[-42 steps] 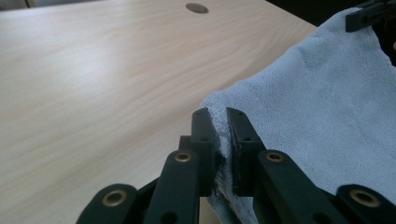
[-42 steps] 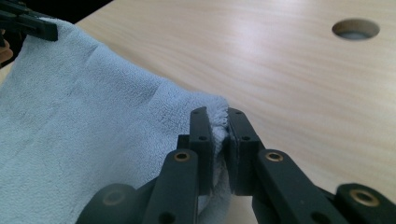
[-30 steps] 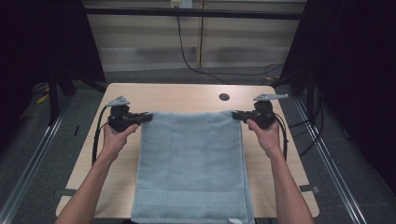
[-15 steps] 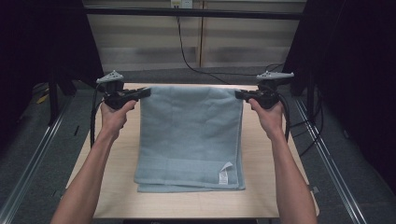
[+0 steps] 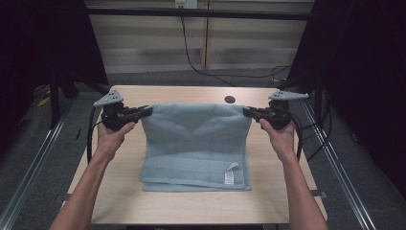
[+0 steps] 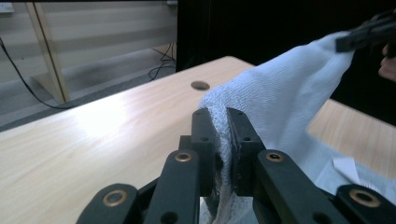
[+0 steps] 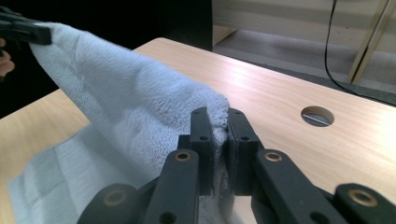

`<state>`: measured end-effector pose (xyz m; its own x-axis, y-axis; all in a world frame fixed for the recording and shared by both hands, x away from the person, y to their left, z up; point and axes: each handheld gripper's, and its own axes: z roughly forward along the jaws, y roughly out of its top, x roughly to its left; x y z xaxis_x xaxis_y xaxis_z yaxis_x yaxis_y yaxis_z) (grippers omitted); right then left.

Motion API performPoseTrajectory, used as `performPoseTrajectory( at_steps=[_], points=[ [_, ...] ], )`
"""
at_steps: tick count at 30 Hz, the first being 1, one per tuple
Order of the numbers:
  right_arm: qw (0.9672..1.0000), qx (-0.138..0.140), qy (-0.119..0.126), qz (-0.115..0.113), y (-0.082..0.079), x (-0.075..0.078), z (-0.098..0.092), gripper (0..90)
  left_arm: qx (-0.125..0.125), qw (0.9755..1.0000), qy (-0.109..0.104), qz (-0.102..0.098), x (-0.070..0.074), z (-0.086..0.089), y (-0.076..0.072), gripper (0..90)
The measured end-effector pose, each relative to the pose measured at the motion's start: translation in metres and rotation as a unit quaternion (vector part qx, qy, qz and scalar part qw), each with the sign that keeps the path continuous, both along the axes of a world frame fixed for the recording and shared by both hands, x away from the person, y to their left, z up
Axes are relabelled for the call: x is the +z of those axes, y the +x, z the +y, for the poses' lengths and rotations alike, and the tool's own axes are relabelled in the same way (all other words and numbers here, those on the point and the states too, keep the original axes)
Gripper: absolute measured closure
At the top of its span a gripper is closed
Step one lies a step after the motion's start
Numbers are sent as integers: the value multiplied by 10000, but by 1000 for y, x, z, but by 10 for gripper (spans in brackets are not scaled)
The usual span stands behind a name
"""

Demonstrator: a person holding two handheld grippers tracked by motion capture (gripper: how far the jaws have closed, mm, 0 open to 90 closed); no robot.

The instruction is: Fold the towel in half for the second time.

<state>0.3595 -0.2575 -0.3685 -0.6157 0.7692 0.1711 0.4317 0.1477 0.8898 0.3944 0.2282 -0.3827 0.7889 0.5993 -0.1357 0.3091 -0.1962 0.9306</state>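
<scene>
While the towel (image 5: 196,143) hangs onto the bench (image 5: 119,191), the left gripper (image 5: 146,111) and right gripper (image 5: 246,111) each clamp a top corner.

Bare table (image 5: 191,206) around the towel (image 5: 196,143), hole (image 5: 230,99) behind, nothing blocking

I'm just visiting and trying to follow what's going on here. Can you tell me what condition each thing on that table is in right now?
Light blue towel: far edge lifted, held taut at both corners, near part lying doubled on the table with its white tag showing.
Left gripper: shut on a towel corner.
Right gripper: shut on the other corner.
Wooden table: bare around the towel, with a round hole near the far edge.
</scene>
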Motion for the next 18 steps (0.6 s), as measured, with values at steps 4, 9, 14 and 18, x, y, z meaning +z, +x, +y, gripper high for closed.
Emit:
performPoseTrajectory(
  at_steps=[4,9,14,18],
  points=[
    [9999,128,-89,19,-14,-3,3,829,-57,10000,7,55,-8,4,-10,829],
    [9996,257,-133,10,-31,-6,6,829,-70,9999,-103,63,-12,10,-24,829],
    [9989,382,-254,94,-50,-17,8,827,-188,9998,8,87,-21,13,-43,828],
    [9987,442,-133,210,-63,-30,8,824,-261,9995,46,192,-30,15,-58,828]
  ],
)
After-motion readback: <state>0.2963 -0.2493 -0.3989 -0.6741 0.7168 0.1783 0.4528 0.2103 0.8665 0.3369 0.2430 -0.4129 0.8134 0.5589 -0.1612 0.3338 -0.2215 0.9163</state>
